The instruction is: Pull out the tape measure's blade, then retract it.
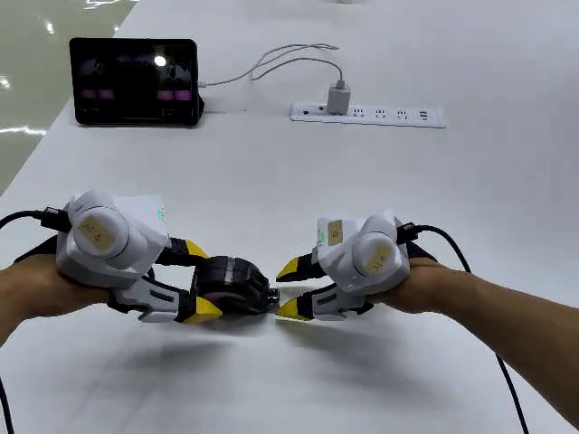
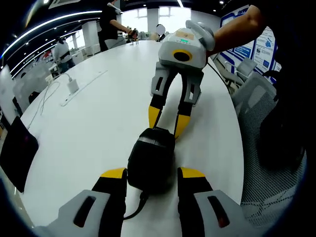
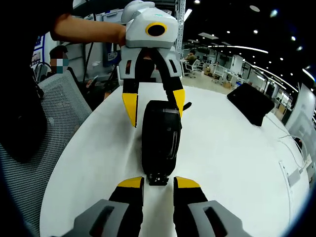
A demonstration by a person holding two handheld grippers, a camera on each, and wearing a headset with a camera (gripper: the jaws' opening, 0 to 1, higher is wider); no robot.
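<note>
Head view: your left gripper [image 1: 199,280] clamps the tape measure [image 1: 231,285] on the table [image 1: 362,181]. Left gripper view: your right gripper [image 2: 168,121] stands narrowly open at its front. Right gripper view: the hook [image 3: 158,179] sits between unclosed jaws; close off-centre and it may slip free.

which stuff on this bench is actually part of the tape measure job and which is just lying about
Part of the job:
- tape measure, gripped in the left claw
- right claw, jaws apart on either side of the blade tip

Just lying about:
- tablet
- power strip
- charger plugged into it
- cable running to the tablet
</note>
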